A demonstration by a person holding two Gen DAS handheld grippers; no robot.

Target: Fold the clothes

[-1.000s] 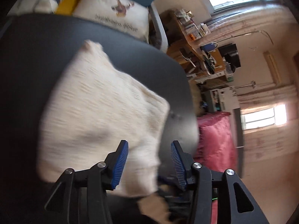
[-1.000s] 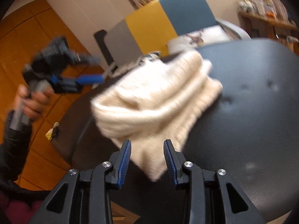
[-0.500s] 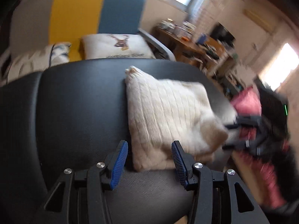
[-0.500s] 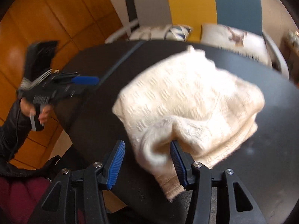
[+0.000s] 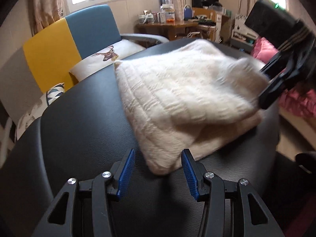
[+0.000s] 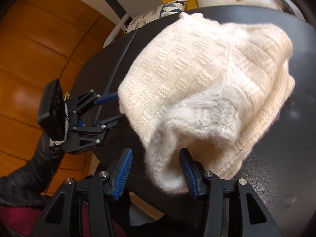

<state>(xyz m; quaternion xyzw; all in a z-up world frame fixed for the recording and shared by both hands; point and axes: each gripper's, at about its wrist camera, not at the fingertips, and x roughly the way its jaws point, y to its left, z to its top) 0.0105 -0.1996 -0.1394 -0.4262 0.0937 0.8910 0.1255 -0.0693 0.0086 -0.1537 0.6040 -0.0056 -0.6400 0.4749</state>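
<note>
1. Black leather-look bench (image 5: 83, 130) fills the foreground of both wrist views, with a blue and yellow chair (image 5: 79, 39) behind it holding a deer-print cushion (image 5: 110, 55).
2. Left gripper (image 5: 158, 169) points down at the bench with its blue pads spread; the near corner of the cream knit sweater (image 5: 177, 98) lies just ahead of and between them, but neither pad presses on it.
3. Right gripper (image 6: 156, 173) is at the opposite edge of the bundle. A loose rolled flap of the sweater (image 6: 197, 90) sits between its pads; the jaws are closing, and the pads do not appear to be pinching the wool yet, though the right pad is close against it.
4. The sweater rests on the bench as a thick, roughly square bundle, already folded over on itself more than once.
5. Judged from this, the folding is near its end and the step in hand is tidying: the raised flap by the right gripper breaks the flat shape.
6. The next move likely calls for the right gripper to take that flap and lay or tuck it flat, while the left gripper steadies the near corner so the bundle does not slide on the smooth bench.
7. Soft, bulky knit may spring back, so a firm press would help.
</note>
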